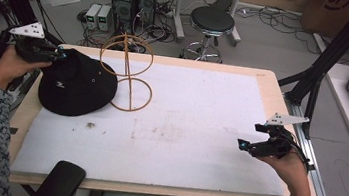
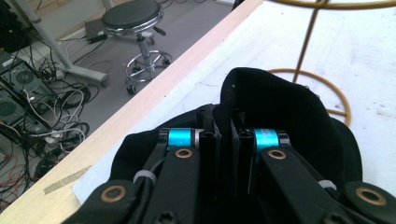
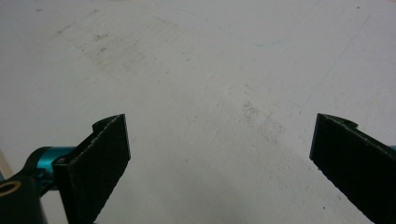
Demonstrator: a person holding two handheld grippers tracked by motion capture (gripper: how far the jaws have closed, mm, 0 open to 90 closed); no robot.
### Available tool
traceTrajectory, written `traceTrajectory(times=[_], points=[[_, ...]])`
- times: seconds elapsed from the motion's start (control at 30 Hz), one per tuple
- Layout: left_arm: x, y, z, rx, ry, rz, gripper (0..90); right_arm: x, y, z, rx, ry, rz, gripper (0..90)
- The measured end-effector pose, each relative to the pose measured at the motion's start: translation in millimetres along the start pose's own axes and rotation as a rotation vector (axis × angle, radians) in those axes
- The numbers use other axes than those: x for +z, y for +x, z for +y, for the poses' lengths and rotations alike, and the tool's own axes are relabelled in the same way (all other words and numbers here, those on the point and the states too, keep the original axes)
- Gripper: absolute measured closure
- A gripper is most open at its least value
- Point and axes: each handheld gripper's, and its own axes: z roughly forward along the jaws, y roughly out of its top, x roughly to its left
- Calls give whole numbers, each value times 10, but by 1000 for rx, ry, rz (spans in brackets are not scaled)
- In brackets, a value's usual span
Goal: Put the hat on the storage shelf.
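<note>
Black hat [image 1: 77, 85], logo unreadable, pinched in left claw [image 2: 225, 135]; right claw [image 3: 219, 163] spread apart.

You get even, soft overhead light across the white mat [image 1: 182, 144], with only faint shadows under the black hat [image 1: 77, 86]. The hat reads as a flat dark mass with almost no detail. In the right gripper view, the 2 pads [image 3: 95, 170] look soft against the sharper mat.
</note>
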Motion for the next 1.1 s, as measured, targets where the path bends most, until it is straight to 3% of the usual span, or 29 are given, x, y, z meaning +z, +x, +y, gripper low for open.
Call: traceTrajectory(times=[0.27, 0.6, 0.77, 1.1], points=[[-231, -100, 41, -27, -10, 43, 849, 60, -62, 89, 1, -14, 20, 47], [-618, -234, 130, -66, -11, 132, 849, 198, -159, 300, -14, -51, 59, 47], [-875, -295, 256, -62, -34, 153, 849, 271, -188, 389, -25, -60, 74, 47], [-1135, -334, 509, -64, -37, 212, 849, 345, -212, 450, -31, -64, 93, 47]])
